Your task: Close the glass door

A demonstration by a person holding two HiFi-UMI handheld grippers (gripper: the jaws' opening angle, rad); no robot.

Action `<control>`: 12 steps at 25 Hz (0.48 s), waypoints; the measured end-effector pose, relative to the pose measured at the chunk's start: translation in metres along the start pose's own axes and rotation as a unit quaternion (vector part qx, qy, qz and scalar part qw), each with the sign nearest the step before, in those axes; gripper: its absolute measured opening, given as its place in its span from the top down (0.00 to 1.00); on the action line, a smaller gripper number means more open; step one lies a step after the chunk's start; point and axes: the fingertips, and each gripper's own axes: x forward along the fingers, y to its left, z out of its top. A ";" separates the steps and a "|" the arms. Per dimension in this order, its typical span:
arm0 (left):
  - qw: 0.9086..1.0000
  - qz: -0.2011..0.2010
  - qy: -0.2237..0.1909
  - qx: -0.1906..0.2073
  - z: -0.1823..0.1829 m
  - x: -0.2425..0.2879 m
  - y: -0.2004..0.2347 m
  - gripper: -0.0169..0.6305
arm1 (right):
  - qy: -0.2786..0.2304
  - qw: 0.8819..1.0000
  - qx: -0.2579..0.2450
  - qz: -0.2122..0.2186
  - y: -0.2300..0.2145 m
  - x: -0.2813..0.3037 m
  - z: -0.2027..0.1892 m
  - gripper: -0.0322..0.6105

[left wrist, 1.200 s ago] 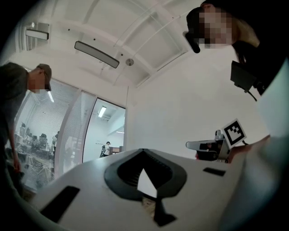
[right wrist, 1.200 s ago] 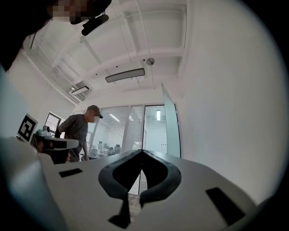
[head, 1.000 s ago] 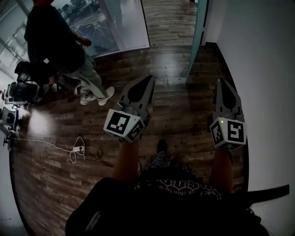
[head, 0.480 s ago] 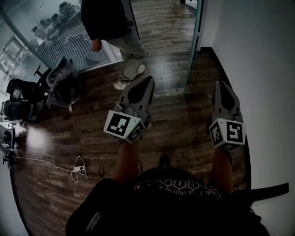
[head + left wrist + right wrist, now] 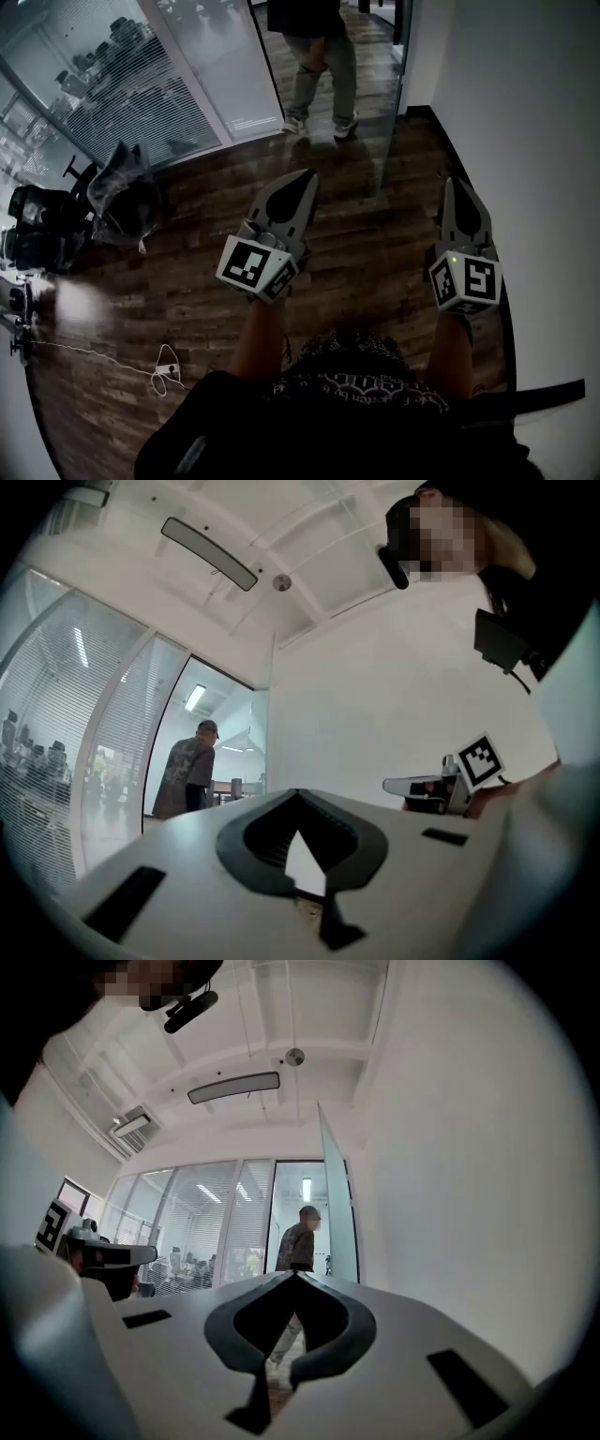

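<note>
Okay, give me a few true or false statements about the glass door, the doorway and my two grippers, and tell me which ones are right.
1. Both grippers are shut and empty. True: the fingers of the left gripper and of the right gripper meet with nothing between them.
2. The glass door is closed. False: the glass door stands swung open.
3. Someone is in the doorway. True: a person is in it, ahead of both grippers.
4. The right gripper touches the door. False: it is short of the door and apart from it.
5. The floor is carpeted. False: the floor is dark wood planks.
</note>
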 end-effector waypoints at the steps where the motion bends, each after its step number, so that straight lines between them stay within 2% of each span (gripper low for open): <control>1: 1.000 -0.003 0.000 0.001 -0.002 0.007 0.002 0.97 | 0.002 1.000 0.000 -0.002 -0.003 0.006 -0.002 0.95; 12: 1.000 0.011 -0.006 0.005 -0.026 0.106 0.046 0.97 | 0.007 1.000 -0.004 0.010 -0.053 0.110 -0.030 0.95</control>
